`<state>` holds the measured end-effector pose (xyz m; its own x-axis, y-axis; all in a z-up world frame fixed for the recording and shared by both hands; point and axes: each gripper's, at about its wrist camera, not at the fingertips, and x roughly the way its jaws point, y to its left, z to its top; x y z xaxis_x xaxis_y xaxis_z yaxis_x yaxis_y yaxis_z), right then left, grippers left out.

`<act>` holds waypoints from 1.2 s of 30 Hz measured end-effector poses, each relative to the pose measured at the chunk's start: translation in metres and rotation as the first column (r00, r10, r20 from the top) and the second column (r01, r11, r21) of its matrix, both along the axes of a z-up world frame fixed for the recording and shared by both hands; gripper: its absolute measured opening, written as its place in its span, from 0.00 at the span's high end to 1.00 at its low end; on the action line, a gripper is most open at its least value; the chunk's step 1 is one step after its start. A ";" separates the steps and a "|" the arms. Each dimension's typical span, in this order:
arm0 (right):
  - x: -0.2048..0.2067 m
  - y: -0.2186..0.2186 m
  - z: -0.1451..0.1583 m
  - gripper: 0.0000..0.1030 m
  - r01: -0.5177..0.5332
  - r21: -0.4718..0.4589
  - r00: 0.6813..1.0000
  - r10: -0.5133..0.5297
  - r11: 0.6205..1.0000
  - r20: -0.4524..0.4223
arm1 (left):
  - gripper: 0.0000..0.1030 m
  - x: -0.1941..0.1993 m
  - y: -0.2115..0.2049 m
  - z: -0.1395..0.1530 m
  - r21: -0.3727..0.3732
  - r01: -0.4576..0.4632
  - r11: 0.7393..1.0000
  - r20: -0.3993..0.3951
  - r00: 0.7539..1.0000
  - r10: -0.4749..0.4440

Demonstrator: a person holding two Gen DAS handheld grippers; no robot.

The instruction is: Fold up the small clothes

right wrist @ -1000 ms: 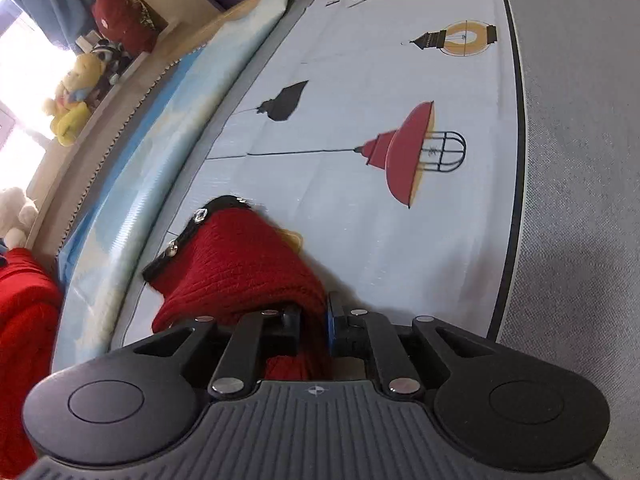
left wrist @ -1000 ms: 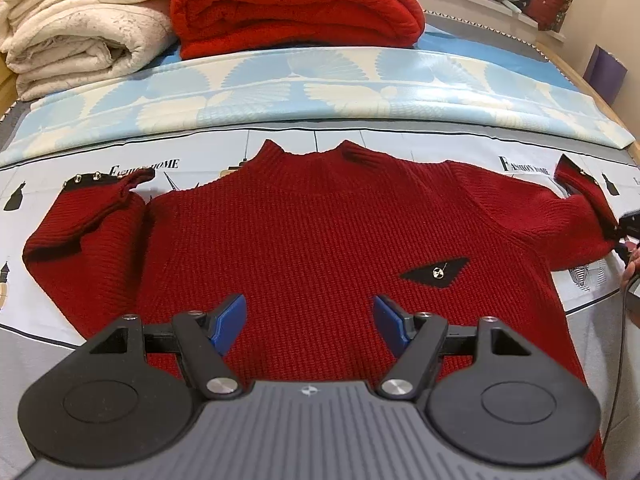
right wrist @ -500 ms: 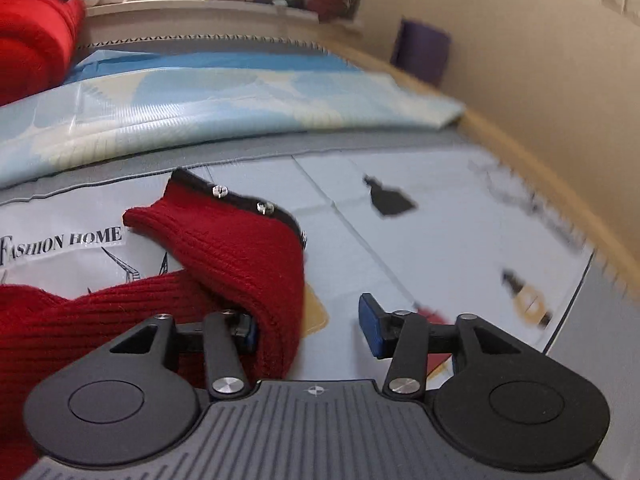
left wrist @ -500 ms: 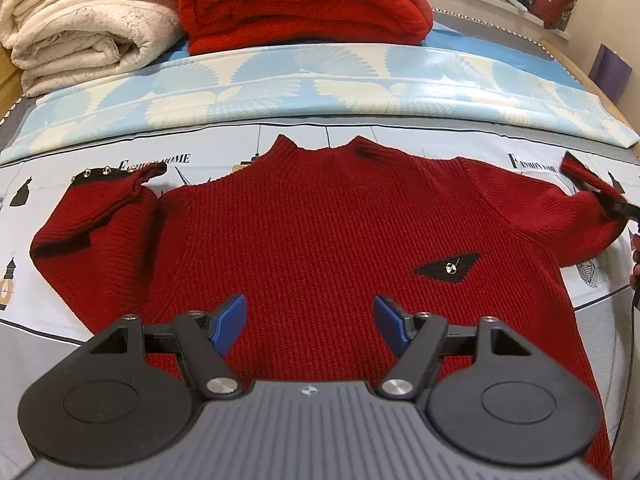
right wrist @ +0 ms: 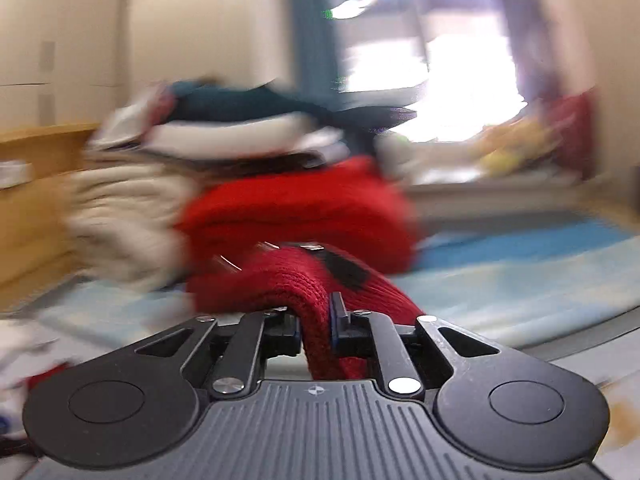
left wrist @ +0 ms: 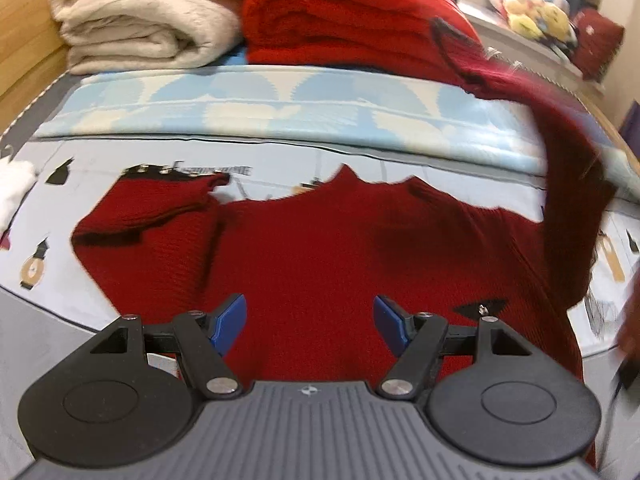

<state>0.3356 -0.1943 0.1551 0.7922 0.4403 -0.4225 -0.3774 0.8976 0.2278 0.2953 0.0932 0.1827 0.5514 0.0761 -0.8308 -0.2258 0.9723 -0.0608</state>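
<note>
Sweater (left wrist: 320, 248) sleeve (right wrist: 316, 292) pinched in right tongs (right wrist: 316, 320); left tongs (left wrist: 310, 320) spread above it.

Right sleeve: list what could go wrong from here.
1. The right gripper pinches only a fold of the sleeve, which is lifted in the air; the knit could slip out mid-swing.
2. The left gripper hovers open over the sweater body, so nothing pins it; pulling the sleeve may drag it askew.

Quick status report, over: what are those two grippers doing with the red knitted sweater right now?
Right gripper shut on the sweater's right sleeve, lifted off the bed. Left gripper open, empty, above the red knitted sweater. Nothing in the way.
</note>
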 end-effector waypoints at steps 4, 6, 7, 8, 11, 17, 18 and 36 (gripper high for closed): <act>-0.012 0.055 -0.069 0.48 -0.311 -0.148 0.888 0.232 0.939 -0.396 | 0.26 -0.001 0.022 0.006 -0.023 -0.043 0.999 0.007 0.999 0.043; -0.034 0.066 -0.082 0.51 -0.409 -0.253 0.853 0.269 0.877 -0.447 | 0.26 -0.003 0.032 0.009 -0.037 -0.064 0.997 0.013 0.998 0.064; -0.042 0.067 -0.079 0.51 -0.433 -0.276 0.848 0.283 0.858 -0.448 | 0.26 -0.003 0.037 0.011 -0.046 -0.071 0.996 0.016 0.997 0.072; -0.048 0.064 -0.074 0.51 -0.452 -0.284 0.841 0.298 0.845 -0.452 | 0.26 -0.003 0.041 0.013 -0.057 -0.076 0.995 0.019 0.997 0.078; -0.055 0.048 -0.049 0.50 -0.412 -0.343 0.859 0.234 0.844 -0.456 | 0.26 -0.005 0.052 0.017 -0.097 -0.095 0.991 0.024 0.995 0.098; -0.055 -0.017 -0.018 0.48 -0.172 -0.378 0.904 -0.007 0.910 -0.428 | 0.26 -0.008 0.069 0.016 -0.192 -0.134 0.972 0.013 0.990 0.139; -0.052 -0.026 -0.022 0.48 -0.127 -0.381 0.904 -0.052 0.916 -0.425 | 0.26 -0.010 0.071 0.014 -0.191 -0.143 0.971 0.012 0.989 0.148; 0.014 -0.098 -0.064 0.47 0.065 -0.187 0.759 -0.170 0.980 -0.629 | 0.26 -0.012 0.048 -0.005 -0.168 -0.101 0.981 -0.013 0.995 0.101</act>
